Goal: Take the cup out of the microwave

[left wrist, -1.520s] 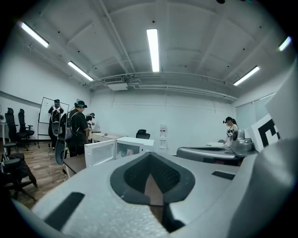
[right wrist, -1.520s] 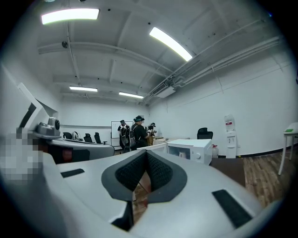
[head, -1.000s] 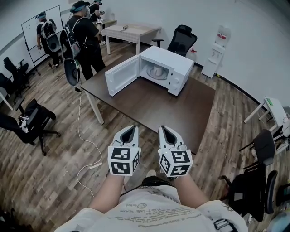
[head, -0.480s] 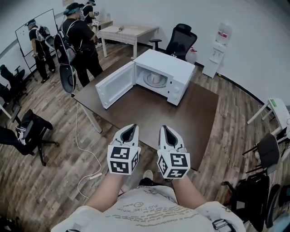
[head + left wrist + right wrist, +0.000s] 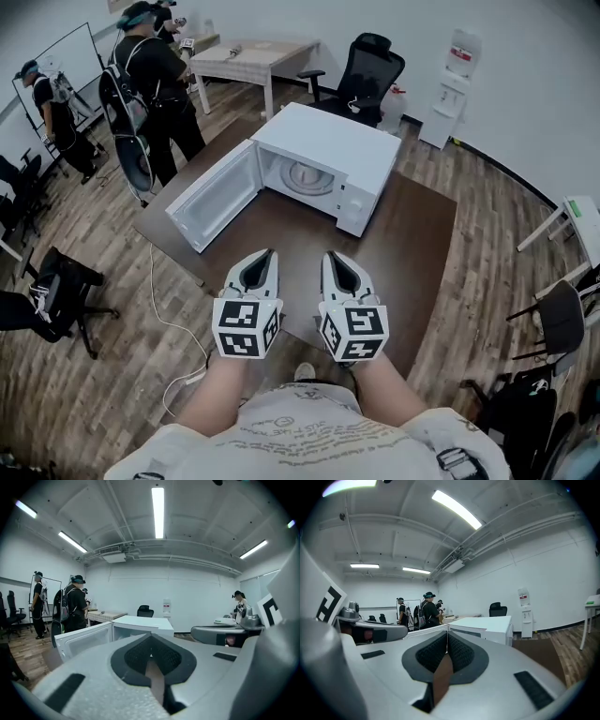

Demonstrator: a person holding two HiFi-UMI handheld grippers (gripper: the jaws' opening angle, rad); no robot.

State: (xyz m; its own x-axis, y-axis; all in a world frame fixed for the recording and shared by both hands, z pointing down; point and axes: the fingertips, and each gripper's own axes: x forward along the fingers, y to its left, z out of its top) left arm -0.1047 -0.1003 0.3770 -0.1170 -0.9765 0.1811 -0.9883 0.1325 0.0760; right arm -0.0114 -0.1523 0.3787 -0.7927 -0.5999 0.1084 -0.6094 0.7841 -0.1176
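Note:
A white microwave [image 5: 323, 155] stands on a dark brown table [image 5: 412, 234], its door [image 5: 214, 195] swung open to the left. Inside the cavity a pale round cup [image 5: 305, 175] sits on the turntable, seen from above. My left gripper [image 5: 262, 260] and right gripper [image 5: 334, 262] are side by side over the table's near edge, well short of the microwave. Both are shut with nothing between the jaws. In the left gripper view the left gripper [image 5: 151, 638] points at the microwave [image 5: 143, 623]. The right gripper [image 5: 447, 635] points at the microwave [image 5: 487, 625] too.
Two people [image 5: 148, 80] with backpacks stand at the far left of the table, near a whiteboard. A black office chair [image 5: 367, 67], a pale table [image 5: 253, 58] and a water dispenser [image 5: 457, 80] are behind. More chairs [image 5: 52, 286] and a floor cable [image 5: 173, 323] lie left.
The view has come closer to the table and microwave, which now sit lower and larger in the frame. Both grippers stay shut and side by side, now over the table edge.

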